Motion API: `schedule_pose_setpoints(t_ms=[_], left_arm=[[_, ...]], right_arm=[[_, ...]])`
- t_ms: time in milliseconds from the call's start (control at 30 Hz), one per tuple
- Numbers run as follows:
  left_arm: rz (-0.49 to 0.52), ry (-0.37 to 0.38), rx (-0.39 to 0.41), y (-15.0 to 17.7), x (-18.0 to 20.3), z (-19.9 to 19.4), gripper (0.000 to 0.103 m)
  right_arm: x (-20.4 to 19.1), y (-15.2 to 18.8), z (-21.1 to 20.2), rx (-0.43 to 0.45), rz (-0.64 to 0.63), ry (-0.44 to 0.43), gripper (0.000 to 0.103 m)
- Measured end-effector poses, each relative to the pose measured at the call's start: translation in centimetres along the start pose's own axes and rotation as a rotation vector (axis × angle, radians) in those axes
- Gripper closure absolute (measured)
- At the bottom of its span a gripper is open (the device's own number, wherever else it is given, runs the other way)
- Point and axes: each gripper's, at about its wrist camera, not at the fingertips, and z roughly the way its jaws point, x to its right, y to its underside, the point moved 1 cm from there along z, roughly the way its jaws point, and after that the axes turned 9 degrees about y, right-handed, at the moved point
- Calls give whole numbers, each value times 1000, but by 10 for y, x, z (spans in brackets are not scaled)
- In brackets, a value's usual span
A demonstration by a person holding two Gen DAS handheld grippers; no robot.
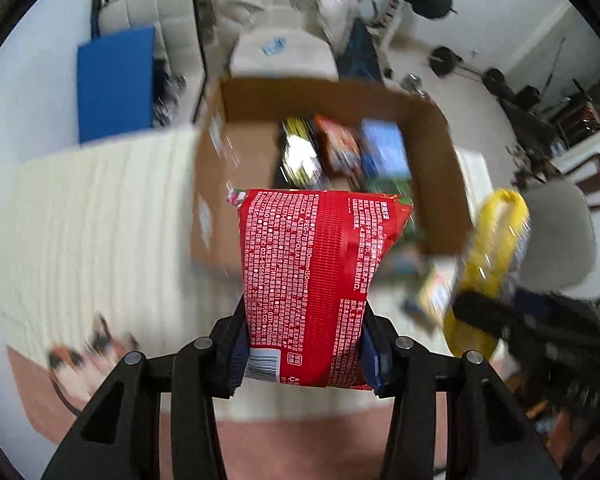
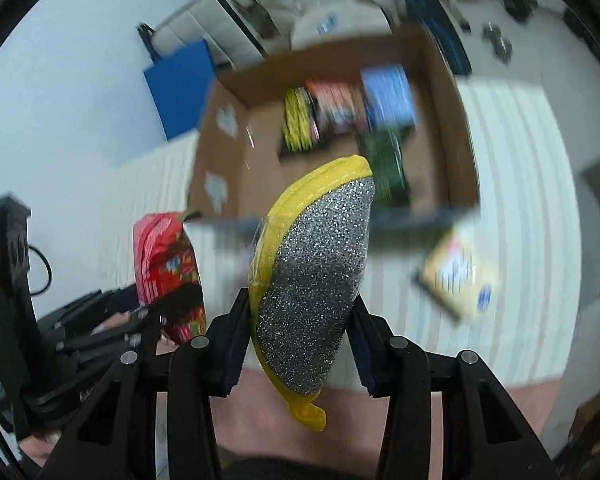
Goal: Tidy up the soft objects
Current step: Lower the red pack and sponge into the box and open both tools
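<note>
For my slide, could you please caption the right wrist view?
Right tongs grip a yellow-edged glitter sponge before an open cardboard box.

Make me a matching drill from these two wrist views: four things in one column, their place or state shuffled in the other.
1. red packet
2. glitter sponge
3. cardboard box
4. yellow packet

a. lies on the striped cloth
b. clamped in the left tongs
c. holds several packets
d. clamped in the right tongs

Pairs: 1-b, 2-d, 3-c, 4-a
</note>
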Motion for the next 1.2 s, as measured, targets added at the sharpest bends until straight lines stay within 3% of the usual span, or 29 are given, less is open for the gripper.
schedule_pose_setpoints(t_ms=[167,367,467,733,800,833,867,900,1200], left_arm=[[13,-99,-52,-80,-32,37,60],[20,-177,-150,-138,-46,103,60],[12,-198,-198,-149,-60,137,60],[10,-210,-305,-165,-66,180,58],[-15,-204,-357,-167,-73,193,58],[-32,-201,-369,-168,-76,196,58],[-41,-195,-369,-170,-77,196,58],[-42,-196,-362,-171,-77,194,58],[-31,-197,-303,-163,-72,169,56]], right_arm=[[-21,-77,34,-5,-19,59,55],[-19,-115,111,-97,2,132,55],[-13,-114,139,-145,2,163,55],[-5,-118,174,-189,-1,177,55],[-4,-118,185,-219,-7,187,51],[-3,-118,191,-236,-2,196,41],[-1,-118,195,-247,7,202,27],[0,-118,195,-245,11,203,23],[3,-118,186,-245,7,209,22]])
